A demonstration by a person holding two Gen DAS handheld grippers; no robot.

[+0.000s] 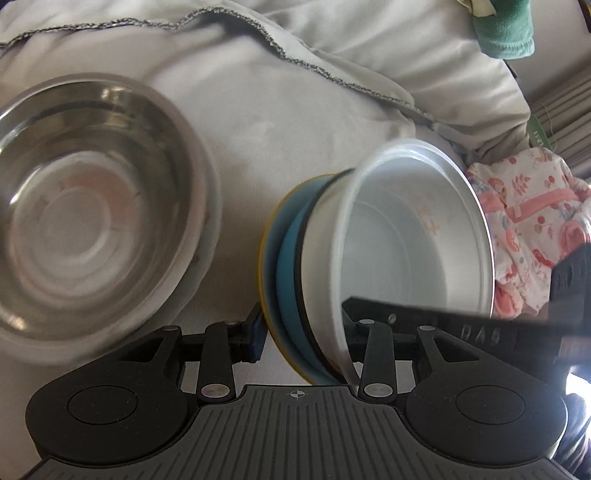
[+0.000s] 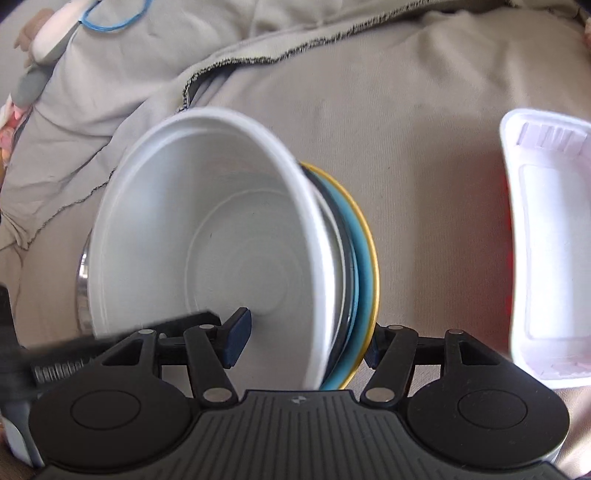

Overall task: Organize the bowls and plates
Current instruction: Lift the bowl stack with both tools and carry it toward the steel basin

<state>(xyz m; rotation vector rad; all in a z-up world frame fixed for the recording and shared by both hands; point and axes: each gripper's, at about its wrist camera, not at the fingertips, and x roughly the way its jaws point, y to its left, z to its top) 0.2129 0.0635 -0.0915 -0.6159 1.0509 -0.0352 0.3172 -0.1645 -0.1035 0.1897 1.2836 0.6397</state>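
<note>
A stack is held on edge between both grippers: a white bowl nested on a black-rimmed dish, a blue plate and a yellow-rimmed plate. My left gripper is shut on the stack's rim. In the right wrist view my right gripper is shut on the same stack: white bowl, blue plate, yellow rim. A steel bowl sits on the cloth to the left.
Beige bedding lies underneath with a folded grey-stitched edge. A patterned pink cloth lies at right. A white foam tray lies to the right in the right wrist view. A blue band lies far back.
</note>
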